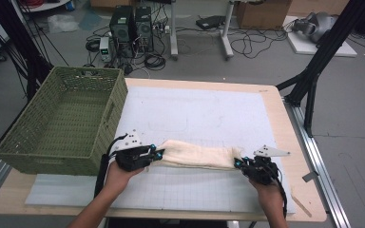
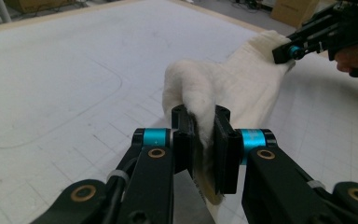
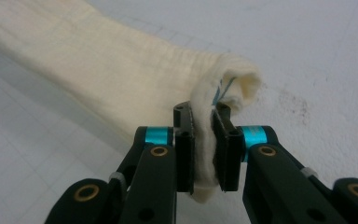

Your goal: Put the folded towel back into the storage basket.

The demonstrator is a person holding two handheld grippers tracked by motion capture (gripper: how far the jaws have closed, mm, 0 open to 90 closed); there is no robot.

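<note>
Far left on the table: green woven basket, standing upright, partly overhanging the table's left edge. White gridded mat spread over the tabletop to the right of the basket, its left margin just beside the basket's wall.

Just right of the basket's near corner: left gripper, held in the person's left hand, pointing right. Clamped tight on the left end of the cream cloth, fabric bunched between the two black pads in the left gripper view.

Middle, near part of the mat: the cream cloth, stretched in a long narrow band from left to right, lying on the mat between both tools.

Right, near the mat's near-right area: right gripper, held in the right hand, pointing left. Pinched shut on the right end of the cloth, a folded edge with a thin blue line bulging above the pads in the right gripper view.

Beyond the table's far edge: computer towers, loose cables, cardboard boxes on the floor.
</note>
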